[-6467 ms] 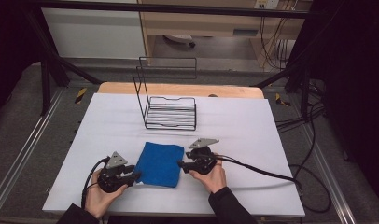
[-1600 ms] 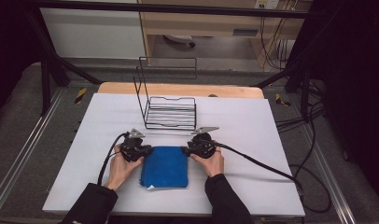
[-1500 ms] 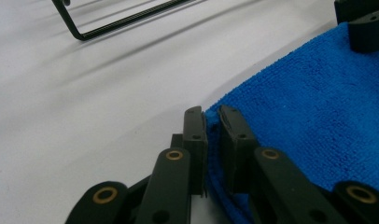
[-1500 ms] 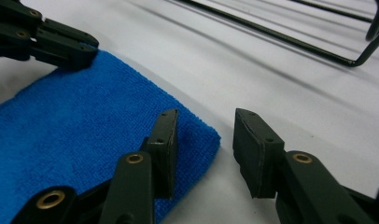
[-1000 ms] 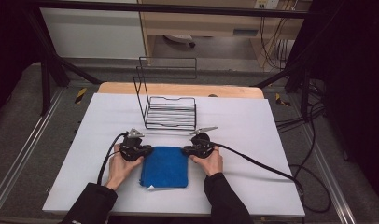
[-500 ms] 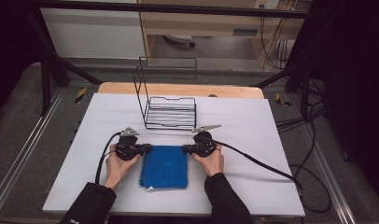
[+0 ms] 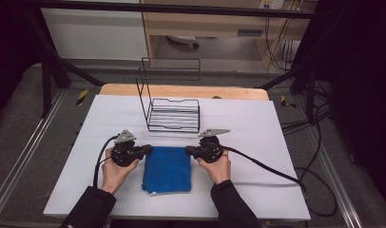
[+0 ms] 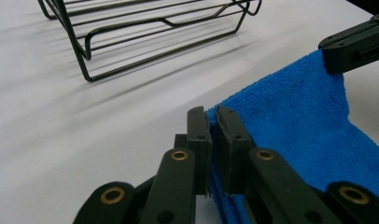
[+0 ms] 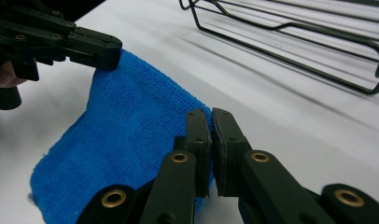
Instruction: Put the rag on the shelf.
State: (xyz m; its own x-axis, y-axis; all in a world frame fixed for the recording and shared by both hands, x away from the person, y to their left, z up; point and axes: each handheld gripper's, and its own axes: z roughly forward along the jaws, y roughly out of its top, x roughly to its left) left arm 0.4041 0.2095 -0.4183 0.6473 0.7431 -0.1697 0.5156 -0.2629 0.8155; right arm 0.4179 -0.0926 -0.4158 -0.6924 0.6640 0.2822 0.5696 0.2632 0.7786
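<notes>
A folded blue cloth (image 7: 167,170) lies on the white table (image 7: 257,128) in front of the person. My left gripper (image 7: 146,150) is shut on its far left corner, and my right gripper (image 7: 188,151) is shut on its far right corner. In the left gripper view the jaws (image 8: 213,116) pinch the cloth (image 8: 299,126) edge, with the right gripper (image 8: 330,56) clamped on the opposite corner. In the right gripper view the jaws (image 9: 211,119) pinch the cloth (image 9: 131,126), and the left gripper (image 9: 110,51) holds the other corner. The far edge hangs lifted between them.
A black wire rack (image 7: 174,114) with a tall back frame stands just beyond the cloth; its base rails show as the rack (image 8: 155,37) and the rack (image 9: 290,32) in the gripper views. Cables trail off to the left and right. White table surface surrounds the cloth.
Both grippers have risen a little with the far corners of the cloth pinched in them. The left hand has drifted slightly to the left. The near part of the cloth stays on the table.
</notes>
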